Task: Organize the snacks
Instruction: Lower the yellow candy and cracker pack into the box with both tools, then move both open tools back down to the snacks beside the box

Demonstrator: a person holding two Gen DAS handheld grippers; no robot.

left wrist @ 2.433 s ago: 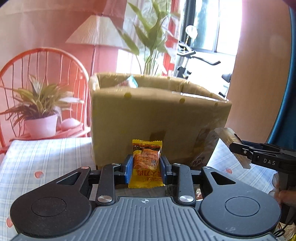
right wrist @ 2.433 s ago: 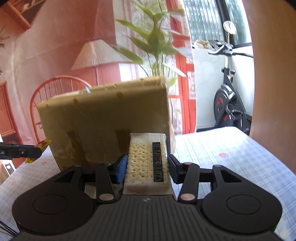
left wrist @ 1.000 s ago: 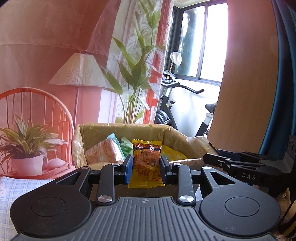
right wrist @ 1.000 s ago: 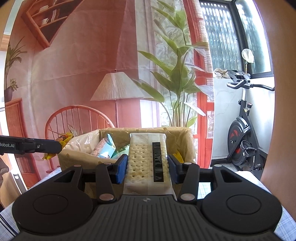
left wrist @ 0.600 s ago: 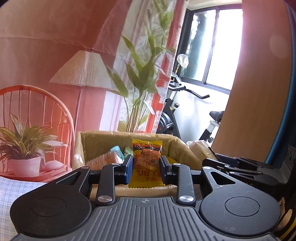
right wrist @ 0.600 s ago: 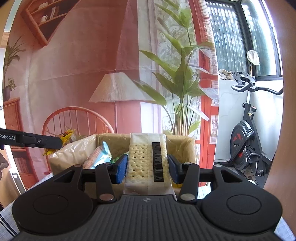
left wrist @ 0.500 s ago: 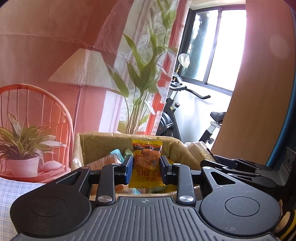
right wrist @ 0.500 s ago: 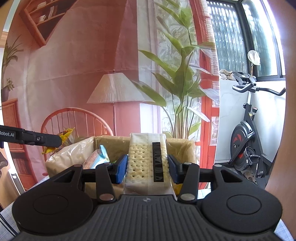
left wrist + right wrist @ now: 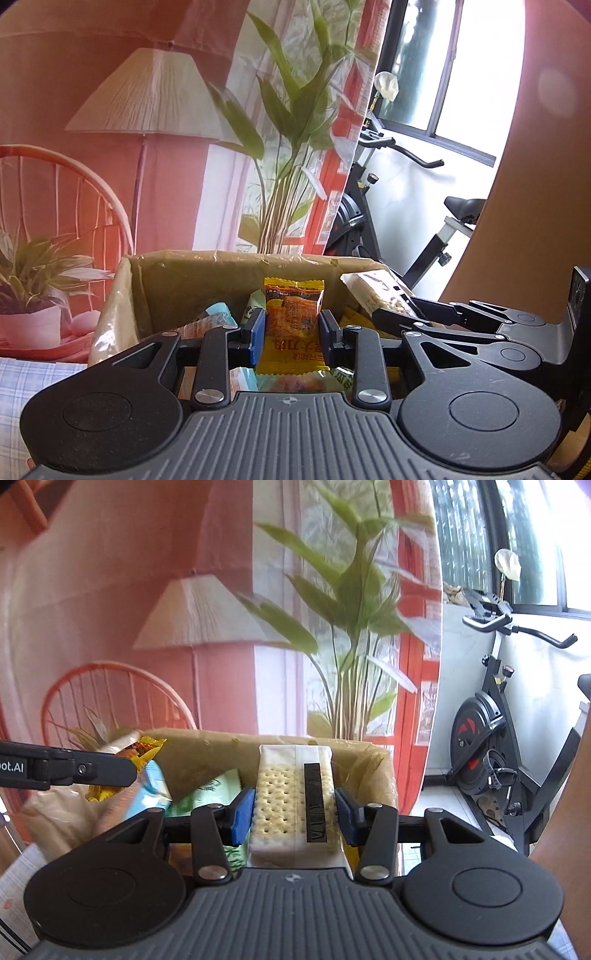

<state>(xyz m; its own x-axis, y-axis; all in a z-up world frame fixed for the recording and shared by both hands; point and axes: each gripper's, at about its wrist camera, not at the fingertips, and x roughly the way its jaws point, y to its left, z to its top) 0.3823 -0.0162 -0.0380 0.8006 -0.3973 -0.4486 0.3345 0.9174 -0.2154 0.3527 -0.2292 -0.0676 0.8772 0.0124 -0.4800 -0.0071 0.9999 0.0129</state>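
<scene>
**Two snacks poised over the box**

The left gripper (image 9: 291, 328) is clenching a yellow snack packet (image 9: 293, 321) and the right gripper (image 9: 294, 812) a cracker pack (image 9: 293, 794), both hanging above the cardboard box (image 9: 184, 269). Inside the box, other packets are lying loosely. Next, judging by this: lowering and releasing.
</scene>
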